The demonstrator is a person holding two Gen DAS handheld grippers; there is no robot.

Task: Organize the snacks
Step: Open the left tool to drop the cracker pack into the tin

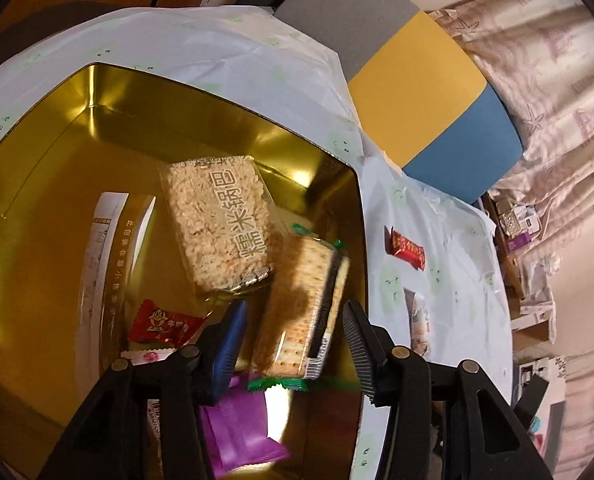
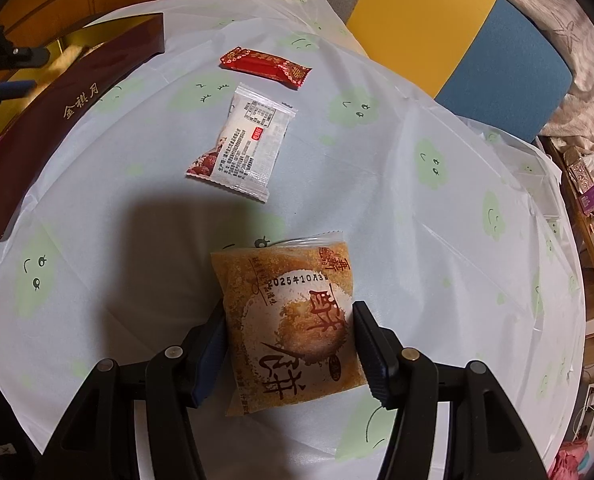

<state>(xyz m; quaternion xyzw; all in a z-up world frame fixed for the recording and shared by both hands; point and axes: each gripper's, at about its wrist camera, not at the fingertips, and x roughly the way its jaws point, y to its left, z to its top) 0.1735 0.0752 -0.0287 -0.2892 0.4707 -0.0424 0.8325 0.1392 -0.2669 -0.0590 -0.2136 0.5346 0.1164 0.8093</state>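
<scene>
My left claw (image 1: 293, 324) hangs parted over the gold tin (image 1: 77, 152), cracker pack (image 1: 301, 308) loose between its pads, seemingly for release, while my right claw (image 2: 289, 344) pinches the pastry packet (image 2: 289, 328) on the worktop (image 2: 437, 200), likely next in.

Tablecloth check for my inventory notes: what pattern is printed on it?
The tablecloth is white with pale green smiling cloud shapes; clearest in the right wrist view.

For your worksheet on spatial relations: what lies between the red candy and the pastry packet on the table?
The white sachet lies between the red candy and the pastry packet, as the right wrist view shows.
</scene>
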